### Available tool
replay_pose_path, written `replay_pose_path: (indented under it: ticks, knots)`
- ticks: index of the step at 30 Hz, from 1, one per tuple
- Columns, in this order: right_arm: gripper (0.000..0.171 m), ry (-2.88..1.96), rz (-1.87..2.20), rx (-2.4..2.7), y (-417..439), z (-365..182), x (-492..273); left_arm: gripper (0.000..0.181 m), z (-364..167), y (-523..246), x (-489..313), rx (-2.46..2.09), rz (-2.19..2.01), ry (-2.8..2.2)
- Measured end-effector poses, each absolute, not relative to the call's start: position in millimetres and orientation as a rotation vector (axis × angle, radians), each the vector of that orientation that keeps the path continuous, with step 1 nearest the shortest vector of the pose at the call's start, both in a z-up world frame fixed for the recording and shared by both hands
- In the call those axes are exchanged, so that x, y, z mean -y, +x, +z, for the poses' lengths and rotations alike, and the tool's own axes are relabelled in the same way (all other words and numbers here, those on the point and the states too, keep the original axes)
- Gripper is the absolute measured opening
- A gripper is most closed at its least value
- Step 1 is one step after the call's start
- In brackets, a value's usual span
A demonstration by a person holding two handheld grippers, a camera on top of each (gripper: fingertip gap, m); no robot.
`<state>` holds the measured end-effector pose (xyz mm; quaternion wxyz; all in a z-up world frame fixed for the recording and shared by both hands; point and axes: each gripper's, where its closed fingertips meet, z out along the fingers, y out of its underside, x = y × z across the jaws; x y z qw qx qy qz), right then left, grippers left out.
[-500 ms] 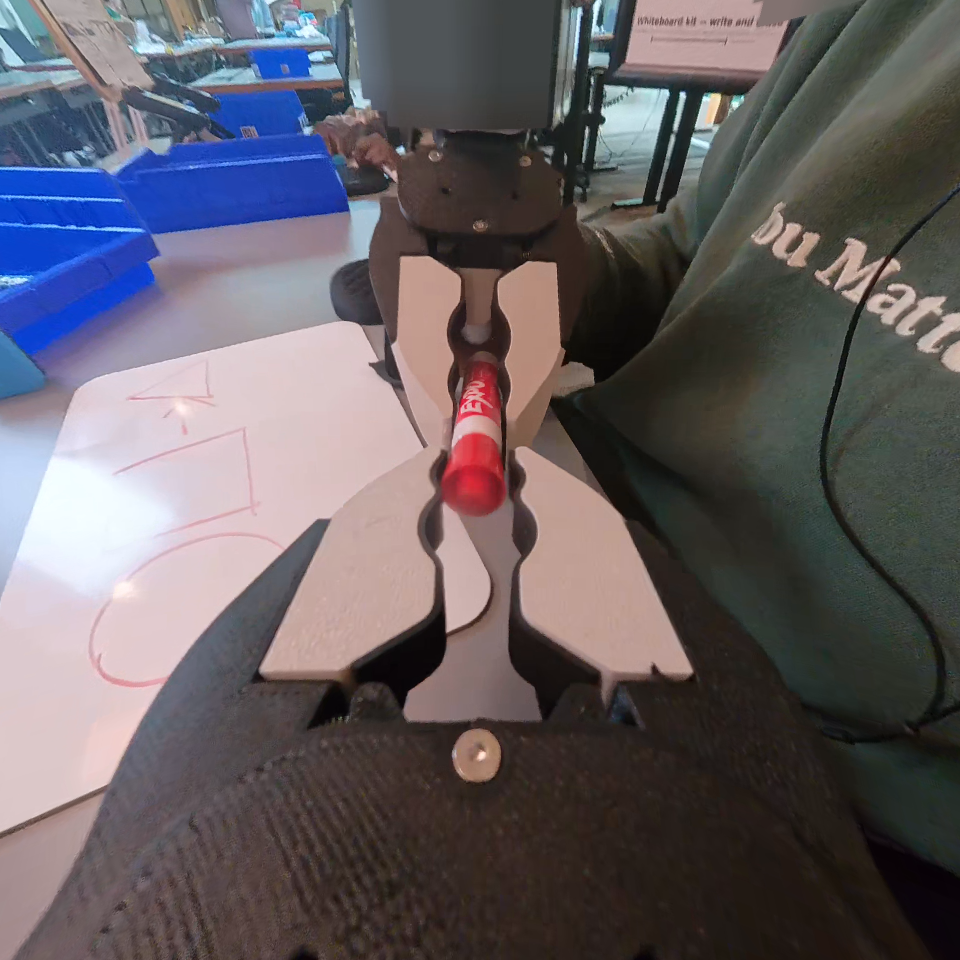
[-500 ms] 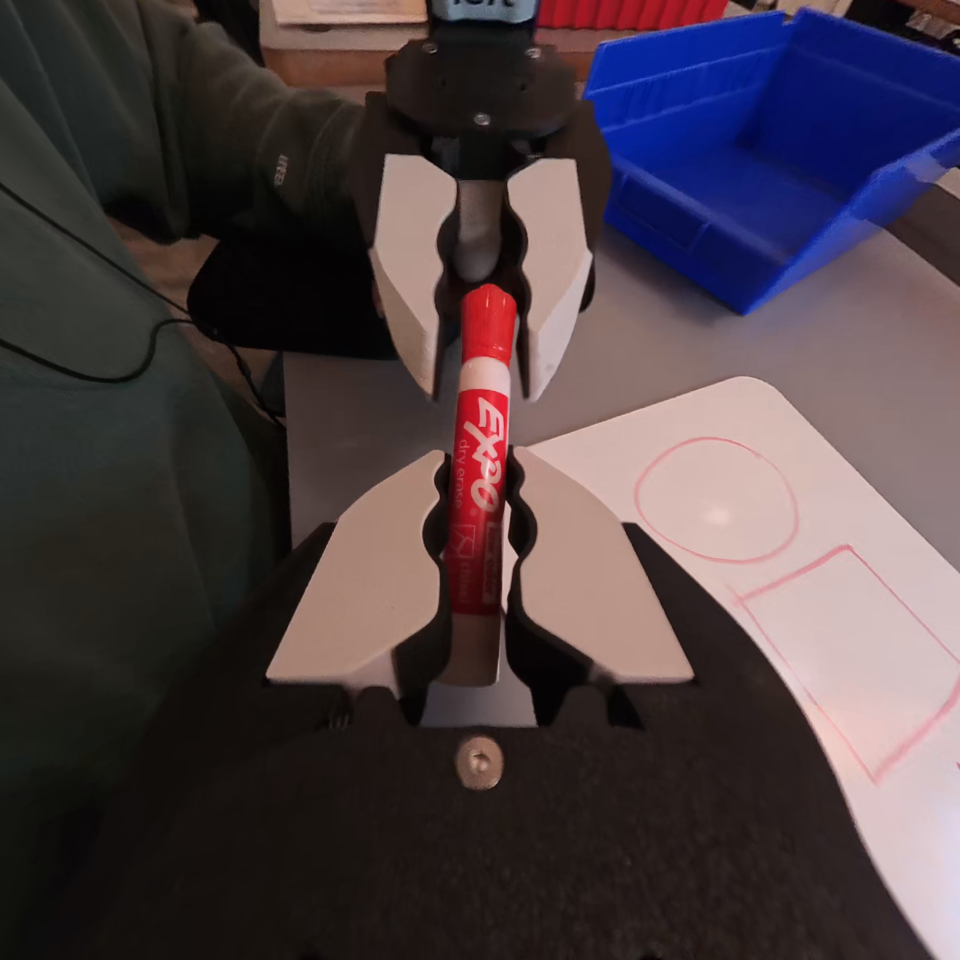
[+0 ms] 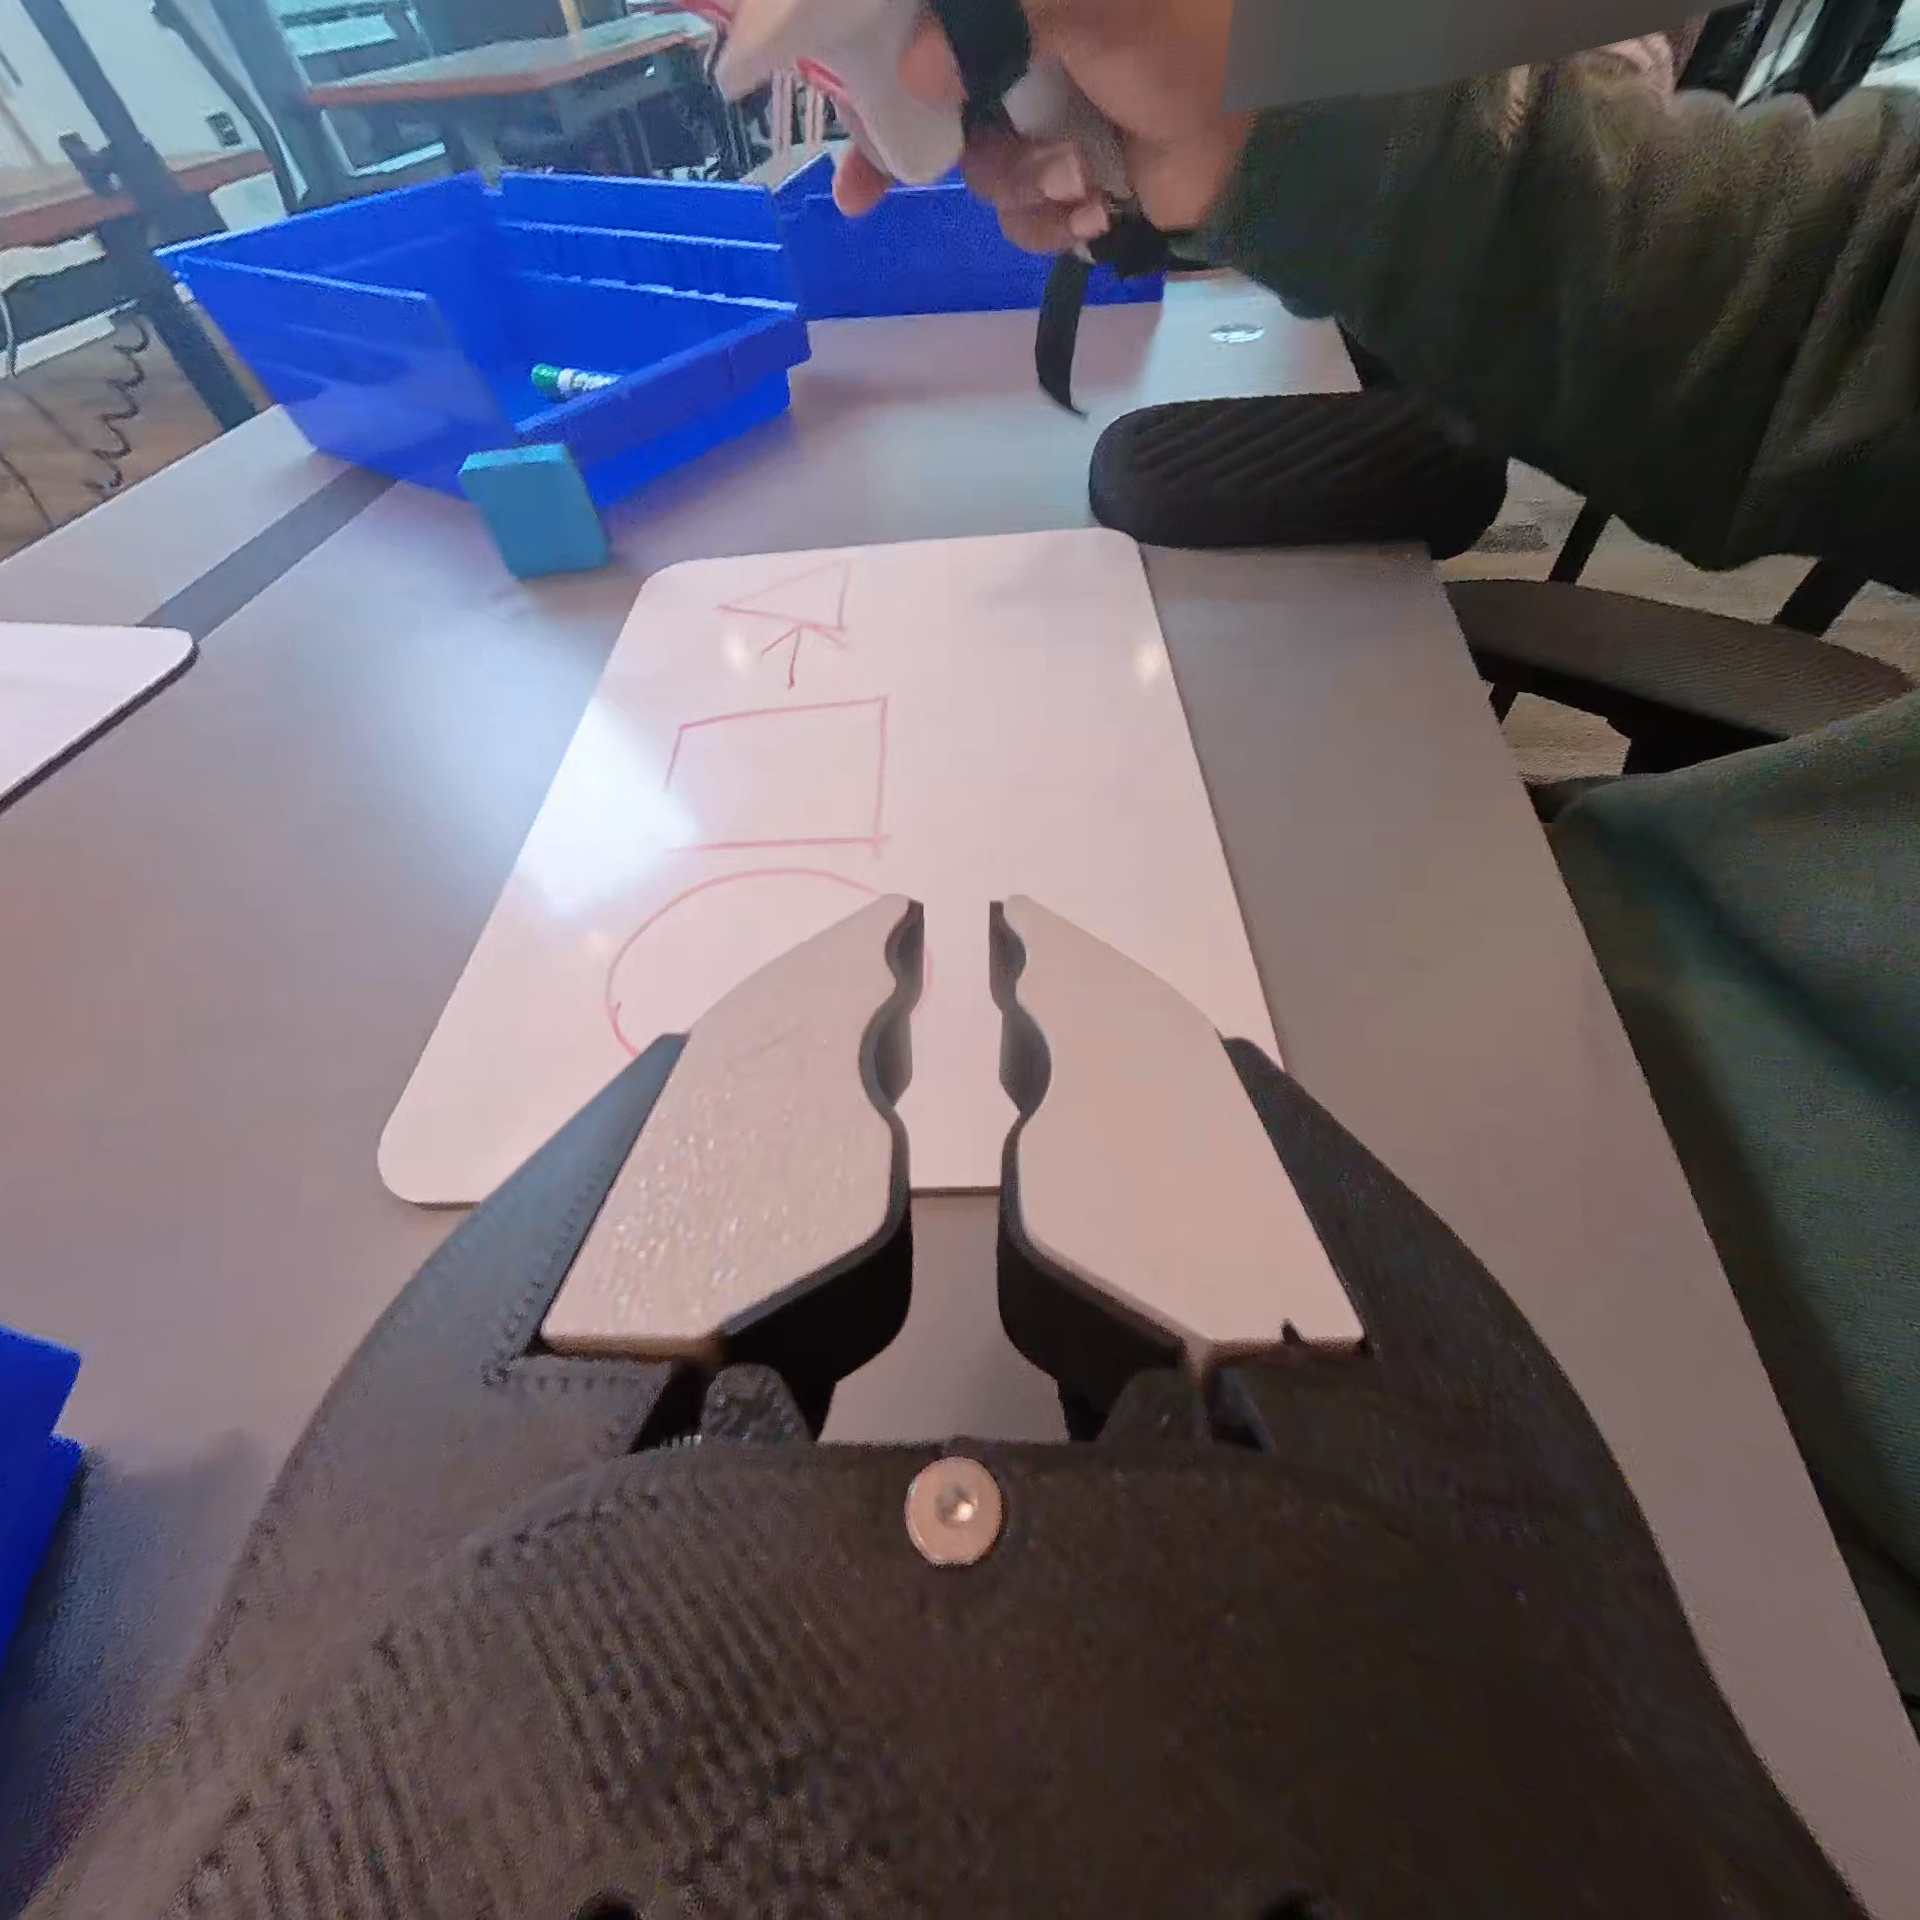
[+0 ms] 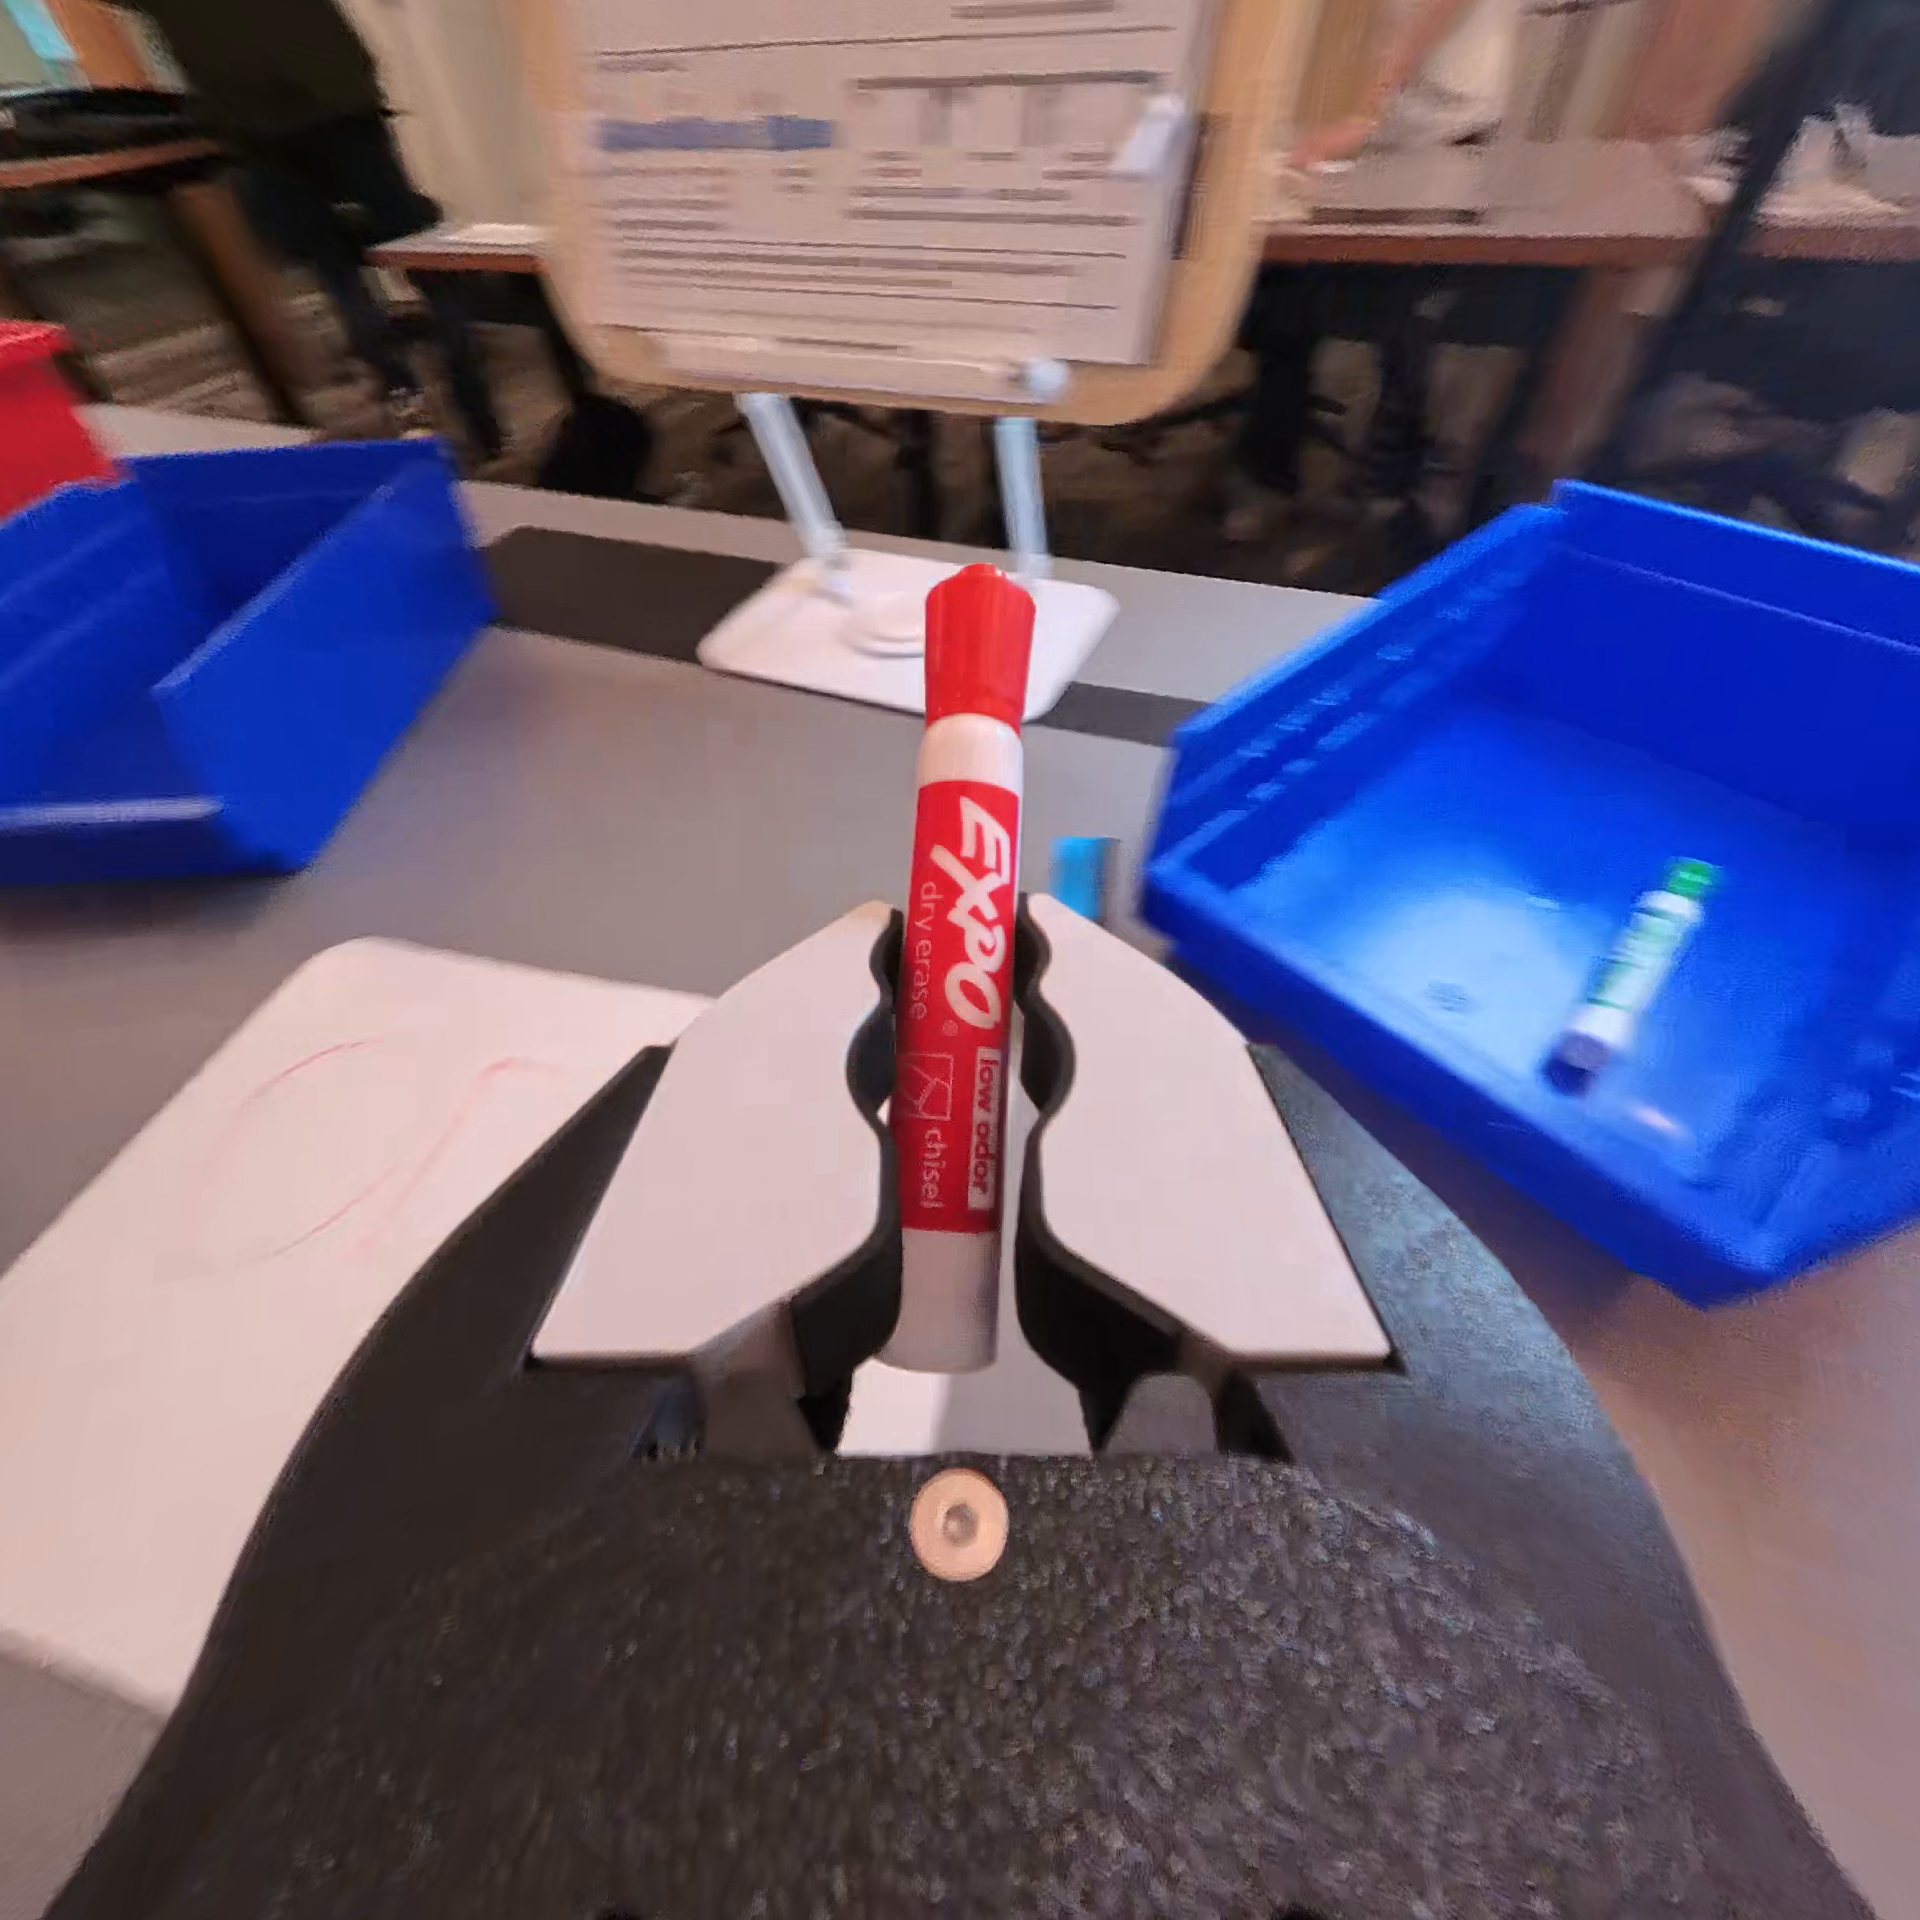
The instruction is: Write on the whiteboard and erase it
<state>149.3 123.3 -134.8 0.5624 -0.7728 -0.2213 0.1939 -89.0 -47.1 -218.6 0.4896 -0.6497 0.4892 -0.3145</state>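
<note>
From the left wrist, the left gripper [image 3: 956,914] hangs over the near end of the whiteboard [image 3: 1039,748], jaws slightly apart and empty. The eraser [image 3: 532,506] stands beyond the whiteboard's far left corner, well ahead and to the left of this gripper.

From the right wrist, the right gripper [image 4: 958,914] clamps the capped marker [image 4: 961,966], pointing straight out, away from the whiteboard [image 4: 312,1143].

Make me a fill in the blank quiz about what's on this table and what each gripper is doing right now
1. The right gripper is shut on a ____ marker.
2. The left gripper holds ____.
3. The green marker lies inside a ____ bin.
4. On the whiteboard, the shape between the triangle and the circle is a ____.

Missing words: red; nothing; blue; square
</note>
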Motion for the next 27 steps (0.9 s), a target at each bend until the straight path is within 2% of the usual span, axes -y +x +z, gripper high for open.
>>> replay_pose_path:
  ticks: [6, 13, 19, 20, 22, 23, 27]
  knots:
    - [0.019, -2.009, 0.292, 0.271, 229.2, -153.7, -221.3, 0.005, -223.3, -93.2, 39.3, -1.159, -0.740, -1.609]
    - [0.020, -2.213, 0.263, 0.107, 252.4, -197.7, -296.1, 0.004, -225.5, -96.5, 35.8, -1.146, -0.731, -1.609]
    - [0.020, -2.293, 0.222, 0.035, 263.8, -230.9, -327.4, 0.005, -231.0, -94.1, 36.5, -1.139, -0.759, -1.616]
    - [0.025, -2.293, 0.218, 0.039, 264.4, -232.8, -330.5, 0.005, -232.1, -93.4, 36.9, -1.145, -0.762, -1.617]
    - [0.060, -2.284, 0.227, 0.038, 264.3, -232.8, -336.2, 0.005, -232.8, -93.5, 36.9, -1.144, -0.768, -1.620]
    - [0.069, -2.269, 0.242, 0.039, 263.0, -229.2, -337.9, 0.005, -232.7, -93.8, 36.8, -1.141, -0.774, -1.621]
    - [0.073, -2.134, 0.325, 0.186, 233.4, -197.4, -326.5, 0.006, -233.0, -94.3, 36.4, -1.132, -0.797, -1.628]
